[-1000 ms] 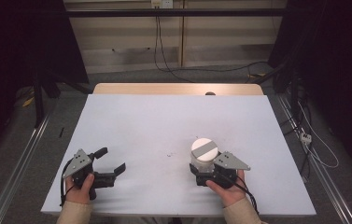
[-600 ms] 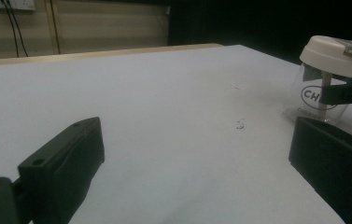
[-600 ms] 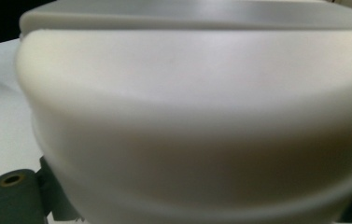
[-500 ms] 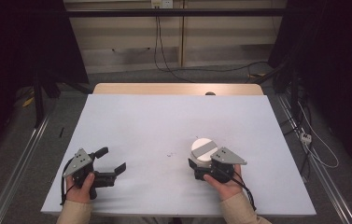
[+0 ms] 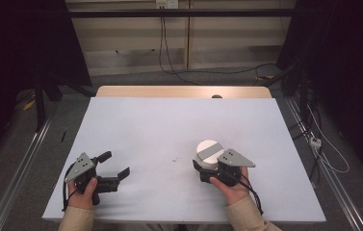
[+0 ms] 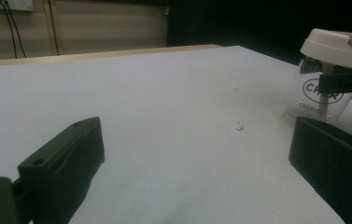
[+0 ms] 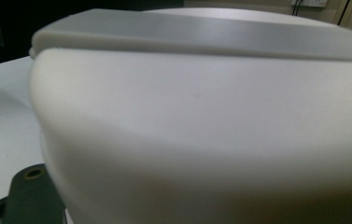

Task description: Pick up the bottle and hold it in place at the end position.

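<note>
A clear plastic jar [image 5: 203, 160] with a white lid [image 5: 209, 147] stands on the white table [image 5: 169, 125], right of centre near the front. My right gripper [image 5: 208, 166] is shut on the jar just under the lid, held by a hand from the front edge. The left gripper view shows the jar [image 6: 325, 100] with printed lettering and a black jaw across it. The lid [image 7: 201, 116] looms very close in the right gripper view. At the front left, my left gripper [image 5: 116, 163] lies low over the table, open and holding nothing [image 6: 197, 128].
Small dark specks [image 5: 175, 159] mark the table between the two grippers. A wooden strip [image 5: 184, 91] runs along the table's far edge. Cables [image 5: 323, 149] lie on the floor to the right, and metal rails flank both sides.
The right hand has turned slightly, nudging the jar a little to the left. The left gripper has stayed where it was.
</note>
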`<state>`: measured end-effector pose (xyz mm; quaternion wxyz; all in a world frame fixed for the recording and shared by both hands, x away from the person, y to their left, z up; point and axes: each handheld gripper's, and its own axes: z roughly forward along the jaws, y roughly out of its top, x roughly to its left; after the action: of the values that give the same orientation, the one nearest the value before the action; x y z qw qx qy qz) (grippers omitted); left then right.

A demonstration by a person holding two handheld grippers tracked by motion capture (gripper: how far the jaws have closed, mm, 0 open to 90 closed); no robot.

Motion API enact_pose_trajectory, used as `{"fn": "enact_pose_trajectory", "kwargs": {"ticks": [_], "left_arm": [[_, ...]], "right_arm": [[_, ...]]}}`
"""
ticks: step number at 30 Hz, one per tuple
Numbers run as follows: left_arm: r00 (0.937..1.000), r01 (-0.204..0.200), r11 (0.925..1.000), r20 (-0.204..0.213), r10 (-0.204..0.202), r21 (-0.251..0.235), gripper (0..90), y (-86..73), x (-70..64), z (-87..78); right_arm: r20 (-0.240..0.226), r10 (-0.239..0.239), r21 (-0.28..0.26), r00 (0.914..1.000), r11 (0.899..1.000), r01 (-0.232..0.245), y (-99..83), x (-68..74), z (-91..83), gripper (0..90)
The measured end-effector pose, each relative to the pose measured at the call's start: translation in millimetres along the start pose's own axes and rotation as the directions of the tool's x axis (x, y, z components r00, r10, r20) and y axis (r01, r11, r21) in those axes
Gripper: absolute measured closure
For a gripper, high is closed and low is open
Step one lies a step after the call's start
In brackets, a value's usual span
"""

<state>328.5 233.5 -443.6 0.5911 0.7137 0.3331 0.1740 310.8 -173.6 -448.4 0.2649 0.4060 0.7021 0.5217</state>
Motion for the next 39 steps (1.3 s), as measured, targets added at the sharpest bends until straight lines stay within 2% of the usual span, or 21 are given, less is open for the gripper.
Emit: {"fn": "enact_pose_trajectory", "kwargs": {"ticks": [13,39], "left_arm": [[0.9997,-0.013,0.9998,0.020,0.013,0.013,3.1,0.4,-2.4,2.6],[0.9996,-0.022,0.9997,0.019,0.022,0.013,3.1,1.3,-3.4,2.4]], "right_arm": [[-0.004,-0.022,0.026,0.9997,0.999,0.022,11.1,-3.5,13.1,18.2],[-0.030,-0.044,0.027,0.9986,0.999,0.045,25.6,-1.3,35.1,18.2]]}}
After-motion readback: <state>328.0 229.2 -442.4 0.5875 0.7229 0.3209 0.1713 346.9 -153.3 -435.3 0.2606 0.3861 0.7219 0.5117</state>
